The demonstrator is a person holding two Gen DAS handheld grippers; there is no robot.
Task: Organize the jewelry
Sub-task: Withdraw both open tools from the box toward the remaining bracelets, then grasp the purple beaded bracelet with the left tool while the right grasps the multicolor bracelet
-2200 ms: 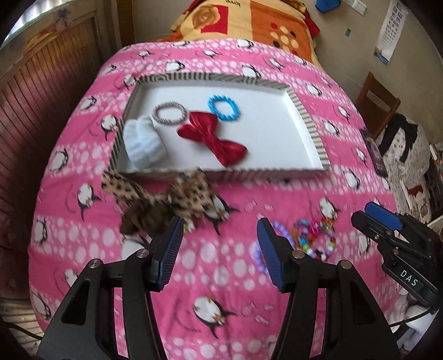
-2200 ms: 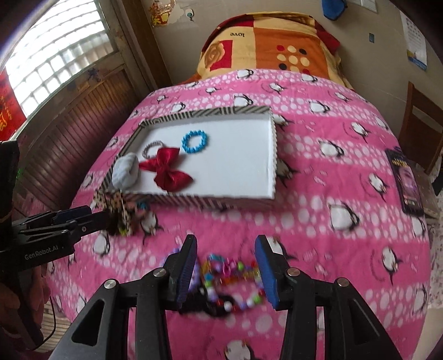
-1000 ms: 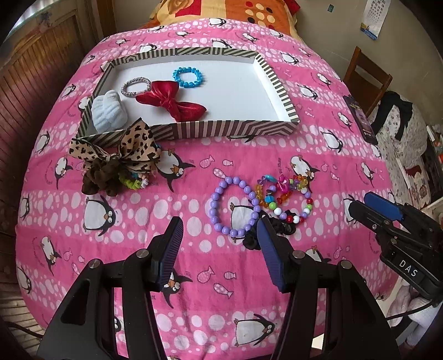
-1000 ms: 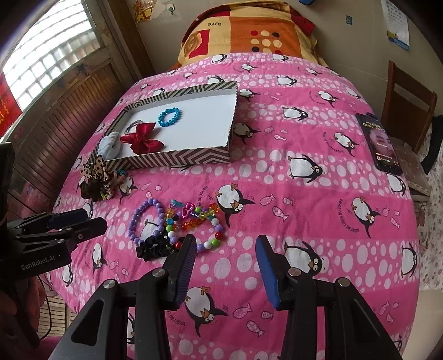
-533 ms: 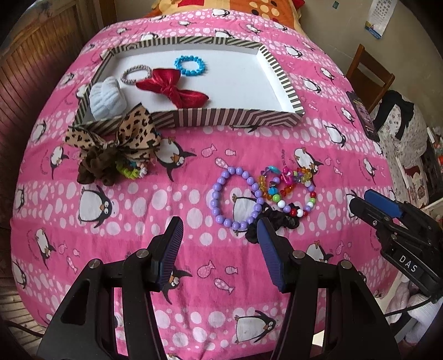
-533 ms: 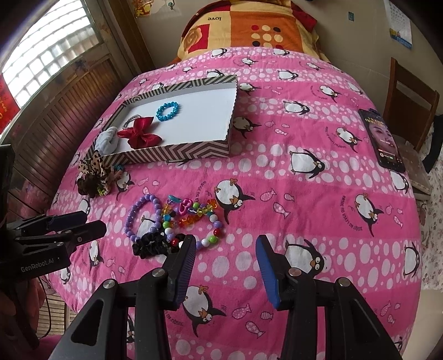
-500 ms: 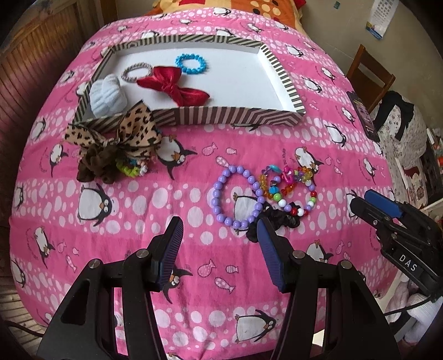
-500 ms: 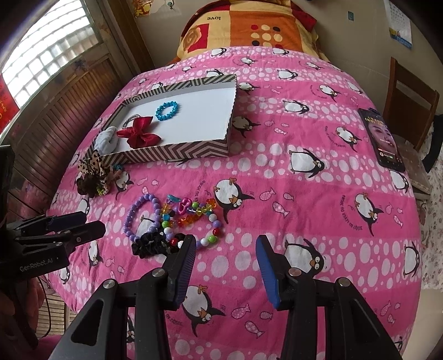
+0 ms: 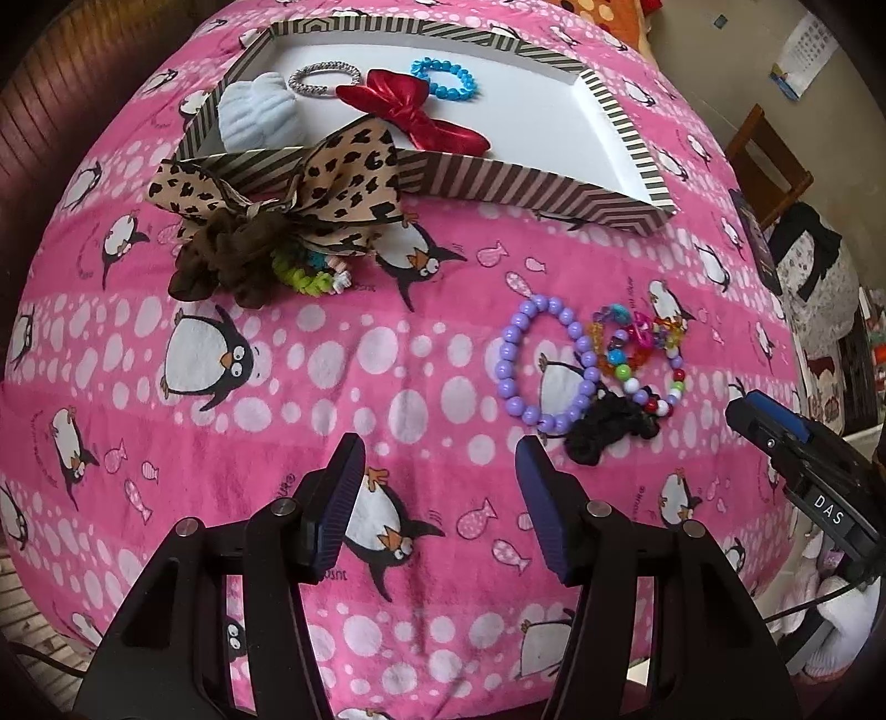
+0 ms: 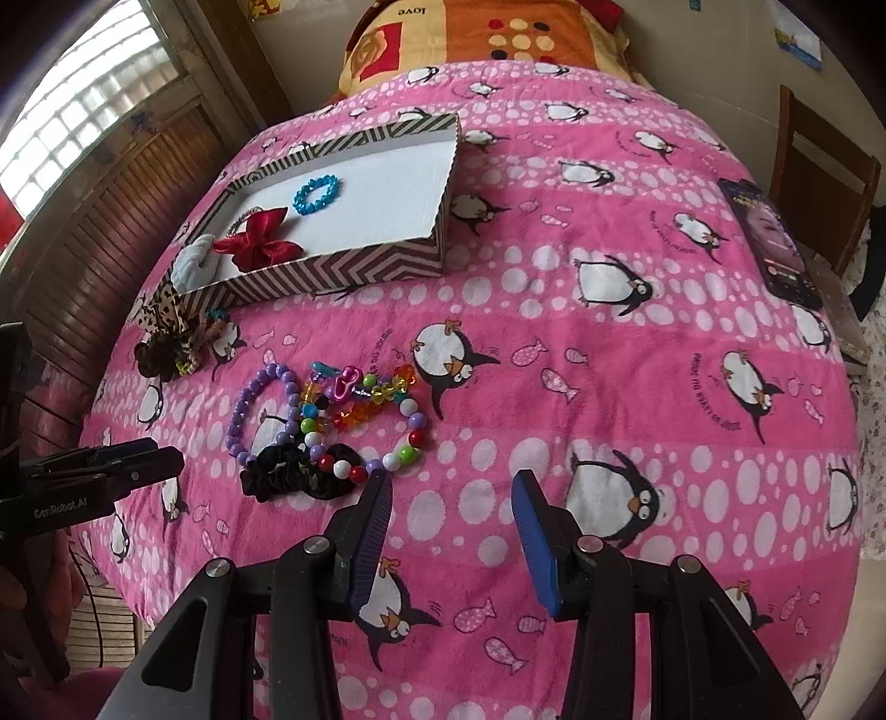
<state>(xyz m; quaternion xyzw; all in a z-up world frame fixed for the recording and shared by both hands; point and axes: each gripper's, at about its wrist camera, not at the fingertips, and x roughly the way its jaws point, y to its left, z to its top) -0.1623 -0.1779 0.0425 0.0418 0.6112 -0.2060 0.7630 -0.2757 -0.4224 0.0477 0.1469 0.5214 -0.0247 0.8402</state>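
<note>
A striped tray (image 9: 531, 185) (image 10: 354, 271) holds a red bow (image 9: 421, 113), a blue bead bracelet (image 9: 443, 80), a silver band (image 9: 321, 77) and a white plush piece (image 9: 255, 119). On the pink blanket lie a leopard bow (image 9: 332, 183) on a brown scrunchie (image 9: 227, 260), a purple bead bracelet (image 9: 545, 363) (image 10: 260, 410), a multicoloured bead string (image 9: 642, 354) (image 10: 365, 410) and a black scrunchie (image 9: 609, 426) (image 10: 293, 471). My left gripper (image 9: 437, 498) is open and empty, near the purple bracelet. My right gripper (image 10: 451, 531) is open and empty, right of the black scrunchie.
A black phone (image 10: 772, 243) lies on the blanket's right edge. A wooden chair (image 10: 825, 171) stands beyond it. An orange pillow (image 10: 487, 39) lies at the head of the bed. A wooden wall panel (image 10: 111, 210) runs along the left.
Both grippers have moved closer to the blanket and its jewelry, which looks larger now. Both stay open and empty. No object has shifted.
</note>
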